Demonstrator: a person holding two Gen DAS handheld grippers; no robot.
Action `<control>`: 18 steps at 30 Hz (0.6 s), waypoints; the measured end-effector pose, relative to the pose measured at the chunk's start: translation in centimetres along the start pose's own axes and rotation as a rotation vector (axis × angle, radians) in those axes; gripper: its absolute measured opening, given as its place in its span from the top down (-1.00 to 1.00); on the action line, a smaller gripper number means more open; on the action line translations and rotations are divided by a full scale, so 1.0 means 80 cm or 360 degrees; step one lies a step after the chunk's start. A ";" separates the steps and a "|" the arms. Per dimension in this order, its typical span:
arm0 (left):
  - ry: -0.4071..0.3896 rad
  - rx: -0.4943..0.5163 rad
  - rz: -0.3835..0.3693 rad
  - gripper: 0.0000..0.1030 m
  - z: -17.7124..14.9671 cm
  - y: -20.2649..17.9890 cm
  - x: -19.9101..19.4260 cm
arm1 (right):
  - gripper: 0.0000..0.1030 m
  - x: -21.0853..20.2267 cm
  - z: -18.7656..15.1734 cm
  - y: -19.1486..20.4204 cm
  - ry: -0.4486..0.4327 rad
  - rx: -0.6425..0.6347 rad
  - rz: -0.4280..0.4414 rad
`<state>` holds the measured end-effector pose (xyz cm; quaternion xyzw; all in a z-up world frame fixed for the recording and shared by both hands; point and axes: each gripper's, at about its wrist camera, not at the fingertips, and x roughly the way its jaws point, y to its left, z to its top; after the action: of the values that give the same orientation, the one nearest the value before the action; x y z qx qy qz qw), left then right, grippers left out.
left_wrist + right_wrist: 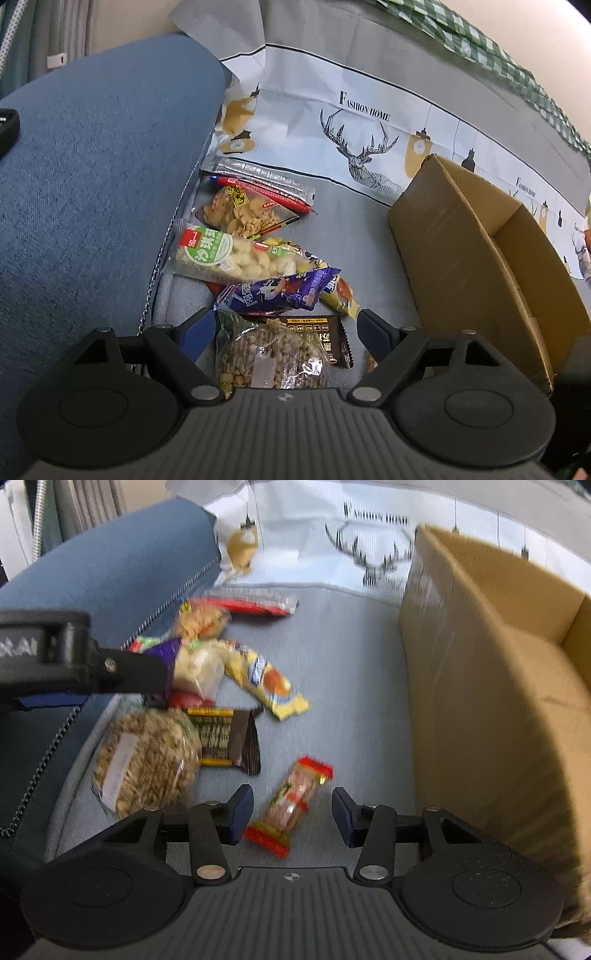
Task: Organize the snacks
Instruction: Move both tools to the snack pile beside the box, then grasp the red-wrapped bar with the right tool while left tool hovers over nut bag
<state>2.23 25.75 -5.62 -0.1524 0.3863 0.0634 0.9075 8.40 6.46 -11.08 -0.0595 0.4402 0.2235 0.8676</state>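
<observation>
The left gripper [286,334] was held with its jaws spread wide over a clear bag of mixed nuts [266,360], which lay between them ungripped. The right gripper [291,814] was seen with jaws partly open around a small red-ended snack packet [291,805], its pads apart from it. The other snacks [255,243] were heaped on the grey surface [351,236] beside a cardboard box [472,266].

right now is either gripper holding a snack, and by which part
Nothing is held. The left gripper stands open above the clear nut bag; the right gripper stands open around the red-ended snack bar, pads clear.
</observation>
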 end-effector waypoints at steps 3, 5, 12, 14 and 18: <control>0.0008 -0.0026 -0.0018 -0.71 -0.001 0.003 0.000 | 0.64 0.005 -0.007 0.000 0.0008 -0.0017 -0.0003; 0.0016 -0.0033 -0.0023 -0.71 0.000 0.004 0.001 | 0.65 0.001 -0.009 0.001 -0.0014 -0.0048 0.0016; 0.0110 -0.0003 0.0004 -0.73 -0.002 0.000 0.012 | 0.66 -0.026 -0.017 -0.006 -0.0023 -0.0077 0.0170; 0.0145 0.0005 0.0021 -0.75 -0.003 -0.001 0.016 | 0.66 -0.032 -0.023 -0.004 -0.0013 -0.0140 0.0218; 0.0152 0.0029 0.0038 -0.75 -0.005 -0.005 0.018 | 0.45 -0.028 -0.035 -0.002 0.0052 -0.0234 0.0196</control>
<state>3.04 25.20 -6.82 -0.1425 0.4315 0.0635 0.8885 5.28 4.75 -11.04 -0.0996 0.4396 0.3072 0.8381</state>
